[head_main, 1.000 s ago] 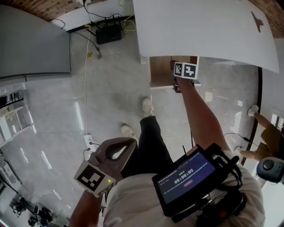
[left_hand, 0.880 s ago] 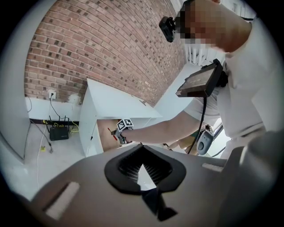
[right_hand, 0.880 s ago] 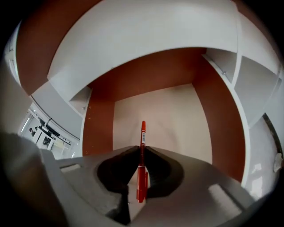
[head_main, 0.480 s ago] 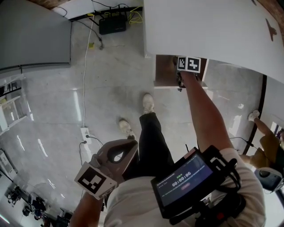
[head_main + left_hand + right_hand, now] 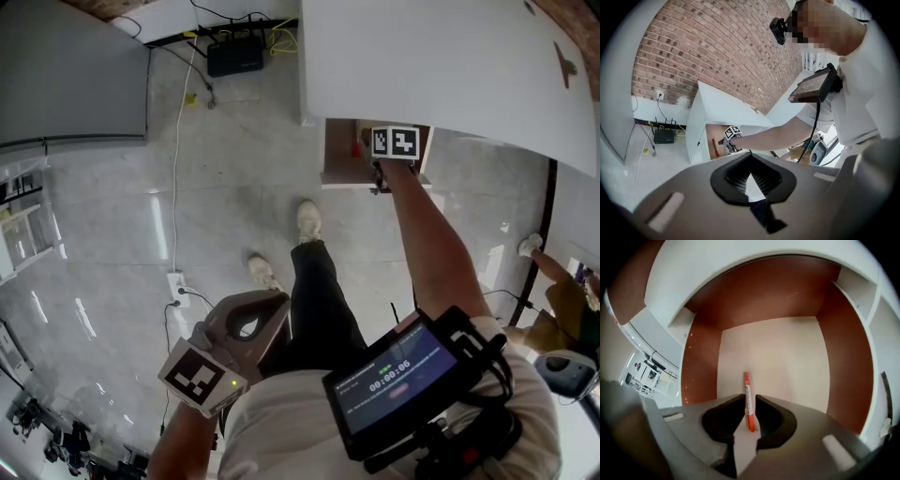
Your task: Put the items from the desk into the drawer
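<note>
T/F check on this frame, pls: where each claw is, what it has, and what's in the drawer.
1. The right claw is reaching into the open drawer. True.
2. The left claw is carrying a pen. False: its jaws are together with nothing between them, and it hangs low by the person's side, away from the desk.
3. An orange pen stands between the right claw's jaws. True.
4. The drawer is packed with items. False: in the right gripper view the orange pen is the only item there, and the rest is bare drawer floor.
</note>
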Available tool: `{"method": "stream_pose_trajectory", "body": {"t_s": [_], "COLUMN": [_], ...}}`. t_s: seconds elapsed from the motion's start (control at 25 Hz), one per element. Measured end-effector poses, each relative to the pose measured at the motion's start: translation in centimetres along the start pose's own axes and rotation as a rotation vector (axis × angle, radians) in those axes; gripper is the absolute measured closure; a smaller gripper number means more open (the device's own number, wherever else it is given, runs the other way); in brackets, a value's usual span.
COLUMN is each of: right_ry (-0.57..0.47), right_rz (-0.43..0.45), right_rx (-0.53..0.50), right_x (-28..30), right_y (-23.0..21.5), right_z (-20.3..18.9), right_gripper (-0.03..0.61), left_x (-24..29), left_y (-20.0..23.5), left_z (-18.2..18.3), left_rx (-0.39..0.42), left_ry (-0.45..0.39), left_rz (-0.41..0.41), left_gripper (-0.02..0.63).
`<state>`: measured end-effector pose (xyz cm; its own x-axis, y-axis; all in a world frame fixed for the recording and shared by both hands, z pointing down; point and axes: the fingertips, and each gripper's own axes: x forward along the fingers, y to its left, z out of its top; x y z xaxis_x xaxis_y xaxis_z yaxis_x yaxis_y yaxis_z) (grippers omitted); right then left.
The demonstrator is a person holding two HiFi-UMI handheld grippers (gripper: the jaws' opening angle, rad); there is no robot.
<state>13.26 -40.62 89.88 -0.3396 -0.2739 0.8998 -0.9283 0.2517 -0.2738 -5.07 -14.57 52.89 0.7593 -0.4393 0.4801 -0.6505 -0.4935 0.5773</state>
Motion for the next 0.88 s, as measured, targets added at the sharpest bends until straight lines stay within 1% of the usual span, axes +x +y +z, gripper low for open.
{"method": "stream_pose_trajectory", "body": {"t_s": [0.12,0.28,0.44,0.52,0.6,0.72,0.88], "right_ry": [-0.003,-0.035,-0.047,-0.075,-0.106,-0.140,-0.187], "right_rz": [0.003,0.005,0.018,0.017,0.009,0.009,0.036], "right_rx": [-0.029,-0.045,-0.064,-0.069,-0.065,-0.044,-0.038], "right_x": [-2.1,-5.8,-10.4,-13.2,-15.9,-19.8,-24.6], "right_y": [1.0,1.9,4.0,5.1,6.0,8.1,12.2], "right_z": [-0.2,-0.1,-1.5,-2.1,-2.8,-5.3,-8.6], "right_gripper": [0.511,0.513,0.543,0.570,0.575,0.575,0.577], "left_x": [-0.9,-2.1,-4.5,-5.8,-6.9,-8.8,-11.4], "left_y": [-0.6,-1.9,-3.5,-4.3,-5.1,-6.0,-6.3], "left_z": [0.3,0.8,1.2,1.7,2.1,1.8,1.1], "left_rx": [0.016,0.055,0.096,0.123,0.155,0.199,0.232], "left_ry": [-0.007,-0.024,-0.034,-0.051,-0.066,-0.082,-0.097], "left_rz": [-0.012,-0.036,-0.052,-0.064,-0.081,-0.089,-0.083], "left_gripper": [0.607,0.606,0.606,0.607,0.606,0.607,0.607]}}
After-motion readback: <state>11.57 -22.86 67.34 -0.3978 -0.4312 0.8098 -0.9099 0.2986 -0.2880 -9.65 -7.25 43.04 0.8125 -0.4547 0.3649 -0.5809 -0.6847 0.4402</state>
